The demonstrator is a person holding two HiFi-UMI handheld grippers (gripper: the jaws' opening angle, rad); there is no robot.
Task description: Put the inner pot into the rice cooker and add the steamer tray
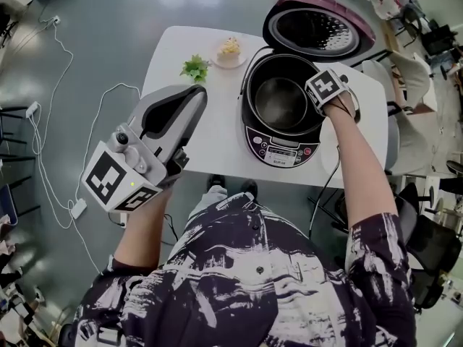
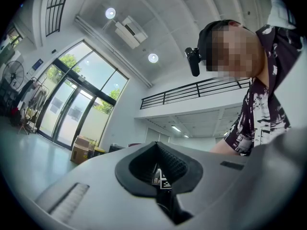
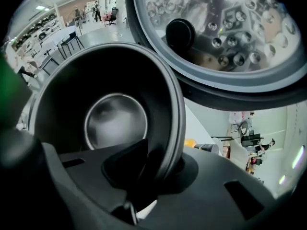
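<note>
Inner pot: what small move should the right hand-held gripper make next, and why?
Probably open the right hand-held gripper and lift it clear. Its jaws pinch the rim of the inner pot, and the head view shows it seated inside the open rice cooker, so the grip seems unneeded.

Short-sleeved shirt, dark with white brush-like streaks and small dark buttons down the front. Pale trousers and dark shoes show beneath it. A black camera hangs from a black head mount. The left gripper has a pale grey moulded shell, black lining round the jaws, a small green light and a white left cube with black square markers. The right gripper has a grey shell and a matching right cube
</note>
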